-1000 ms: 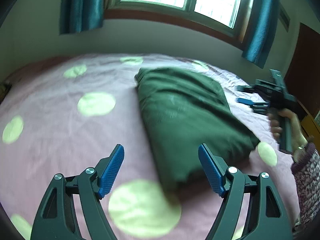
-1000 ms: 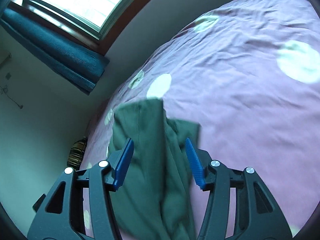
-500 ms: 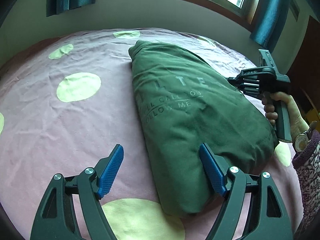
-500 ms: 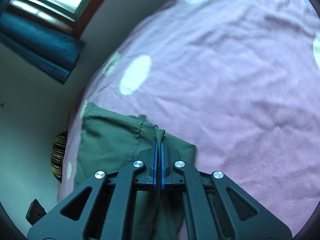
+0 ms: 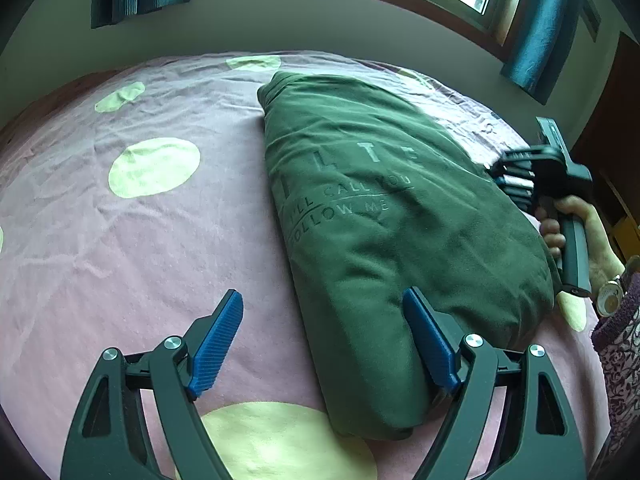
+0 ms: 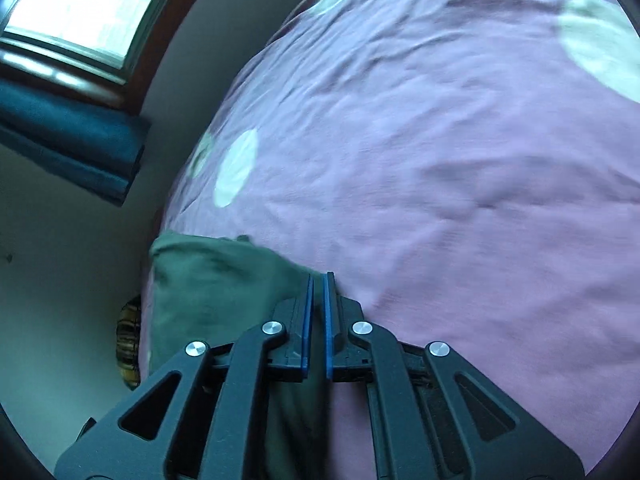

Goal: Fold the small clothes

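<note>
A dark green T-shirt (image 5: 384,216) with grey lettering lies folded lengthwise on the pink bed sheet (image 5: 120,248). My left gripper (image 5: 328,340) is open and hovers over the shirt's near end, its right finger over the cloth and its left finger over bare sheet. My right gripper (image 6: 318,304) has its jaws nearly closed on the shirt's right edge (image 6: 224,280); a narrow gap shows between the blue pads. It also shows in the left wrist view (image 5: 520,180), held by a hand at the shirt's far right side.
The sheet has pale green dots (image 5: 154,166). A window with teal curtains (image 5: 536,20) sits behind the bed. A striped object (image 6: 128,348) lies beside the bed in the right wrist view. A wooden door (image 5: 608,120) stands at the right.
My right gripper closed from open onto the shirt's edge, then drew back slightly along it. My left gripper moved closer over the shirt's near end and stayed open.
</note>
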A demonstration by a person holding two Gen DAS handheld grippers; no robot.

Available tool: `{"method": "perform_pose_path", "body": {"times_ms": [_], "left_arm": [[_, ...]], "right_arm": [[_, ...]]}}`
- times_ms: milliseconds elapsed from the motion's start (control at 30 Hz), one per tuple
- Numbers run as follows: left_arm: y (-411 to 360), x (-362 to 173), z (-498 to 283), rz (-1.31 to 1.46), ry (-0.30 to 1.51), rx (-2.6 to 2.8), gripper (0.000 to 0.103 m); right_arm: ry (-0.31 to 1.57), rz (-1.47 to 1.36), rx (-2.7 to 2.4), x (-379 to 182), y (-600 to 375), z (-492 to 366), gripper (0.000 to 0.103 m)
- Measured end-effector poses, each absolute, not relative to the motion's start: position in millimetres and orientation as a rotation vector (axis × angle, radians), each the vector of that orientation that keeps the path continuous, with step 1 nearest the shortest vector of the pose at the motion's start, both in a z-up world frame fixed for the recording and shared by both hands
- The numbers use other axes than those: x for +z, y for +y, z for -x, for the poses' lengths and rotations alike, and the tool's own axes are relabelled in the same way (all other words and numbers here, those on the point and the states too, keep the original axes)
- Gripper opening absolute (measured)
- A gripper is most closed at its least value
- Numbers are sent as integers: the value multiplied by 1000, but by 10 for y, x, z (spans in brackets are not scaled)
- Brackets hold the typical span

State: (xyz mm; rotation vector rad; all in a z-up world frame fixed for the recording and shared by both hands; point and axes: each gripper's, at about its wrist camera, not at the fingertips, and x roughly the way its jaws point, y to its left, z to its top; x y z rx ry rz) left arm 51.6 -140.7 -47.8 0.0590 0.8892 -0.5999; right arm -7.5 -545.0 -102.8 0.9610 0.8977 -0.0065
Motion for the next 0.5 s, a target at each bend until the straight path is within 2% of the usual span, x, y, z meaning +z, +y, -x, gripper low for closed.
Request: {"method": "perform_pose_path", "body": {"times_ms": [33,100,133,200,267,367,500], "left_arm": [[-1399,-466,-511,-59,882,-607,82],[-1365,-428,-505,-45,877,-631,82],[-1329,-400,-513,-18,883,-655,81],[-1216,-319,-549,66,891,-721,81],[-1135,-257,-607,121,883,-756,82],[-1088,-273,-843,168,910,-776,82],[-1168,-500,-1335,230,1001,-771,82]], "right_arm": [[888,-993,7,-1044,-5494,138,10],[845,-1063,35,-1058,-5586,320,33],[817,-1091,58,-1048,-5623,416,38],[784,-1112,80,-1018,-5653,537,57],[761,-1128,106,-995,-5664,606,66],[795,-1091,134,-973,-5586,512,73],[859,-1037,194,-997,-5379,220,76]]}}
